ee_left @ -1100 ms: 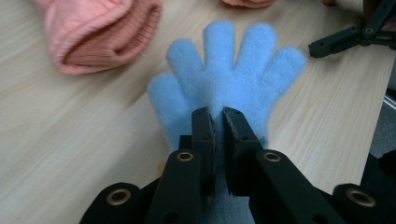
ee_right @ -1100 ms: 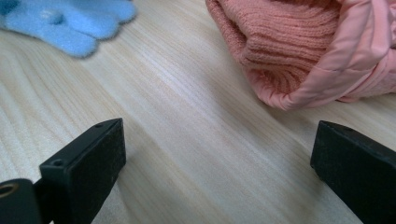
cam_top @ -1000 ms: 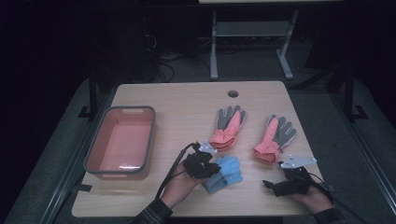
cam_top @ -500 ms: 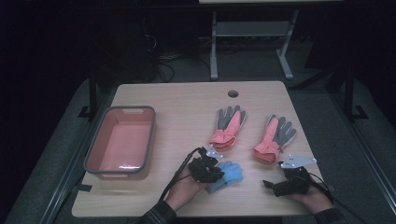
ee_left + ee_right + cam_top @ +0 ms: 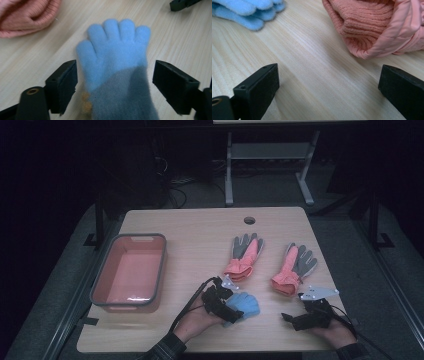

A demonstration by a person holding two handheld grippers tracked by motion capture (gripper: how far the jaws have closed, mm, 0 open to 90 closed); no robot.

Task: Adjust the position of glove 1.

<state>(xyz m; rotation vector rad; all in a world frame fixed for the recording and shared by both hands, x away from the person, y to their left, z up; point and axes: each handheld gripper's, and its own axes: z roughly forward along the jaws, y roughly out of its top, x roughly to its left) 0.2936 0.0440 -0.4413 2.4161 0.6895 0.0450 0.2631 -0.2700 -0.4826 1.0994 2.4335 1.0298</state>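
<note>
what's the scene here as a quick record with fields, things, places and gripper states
table: light wooden table with a round hole near the far edge
tray: pink tray with a grey rim, at the left, nothing in it
blue glove: fluffy blue glove flat on the wood, between the left jaws
left gripper: left gripper jaws have just been opening, pads clear of the glove
right gripper: right gripper open over bare wood
pink gloves: left pink-and-grey glove and right pink-and-grey glove, side by side, apart
</note>
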